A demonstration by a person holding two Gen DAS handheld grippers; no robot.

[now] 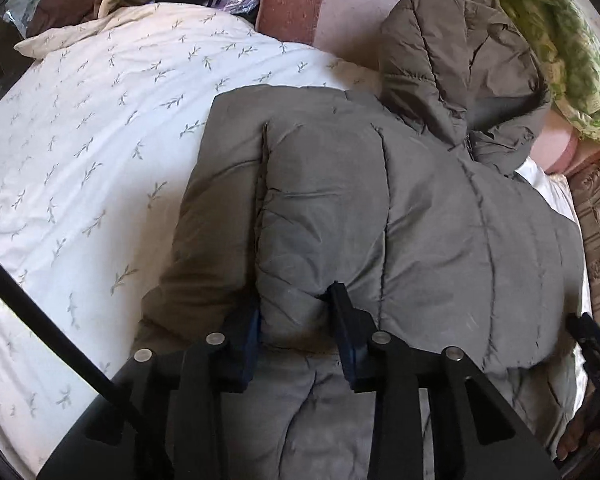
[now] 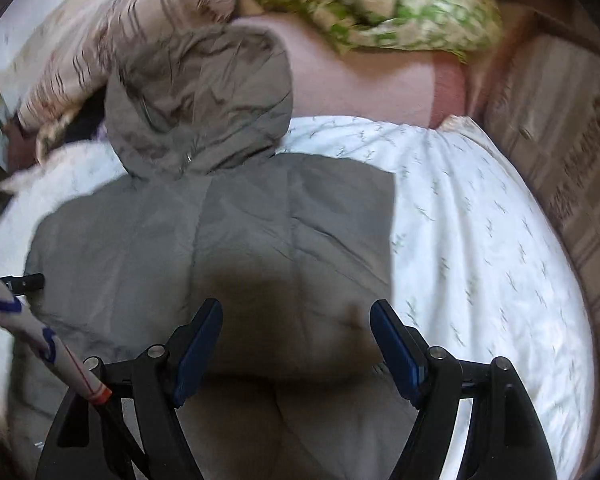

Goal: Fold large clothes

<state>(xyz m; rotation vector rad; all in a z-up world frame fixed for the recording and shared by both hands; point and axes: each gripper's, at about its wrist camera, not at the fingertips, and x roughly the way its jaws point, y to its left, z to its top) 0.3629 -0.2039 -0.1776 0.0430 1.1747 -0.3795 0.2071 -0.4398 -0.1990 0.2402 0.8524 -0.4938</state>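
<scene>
jacket: grey padded hooded jacket lies on the leaf-print bedsheet, hood toward the pillows, 1 sleeve folded over the body
left gripper: jaws narrow, pinching a puffy fold of the jacket
right gripper: jaws wide, nothing held, above the jacket's lower part
risk 1: slick padding may slide out of the left pinch when lifted
risk 2: right closes on the top layer only, fold goes crooked
risk 3: hood drags, bunches the fold

Bed, leaf-print sheet: grey hooded jacket spread.
</scene>
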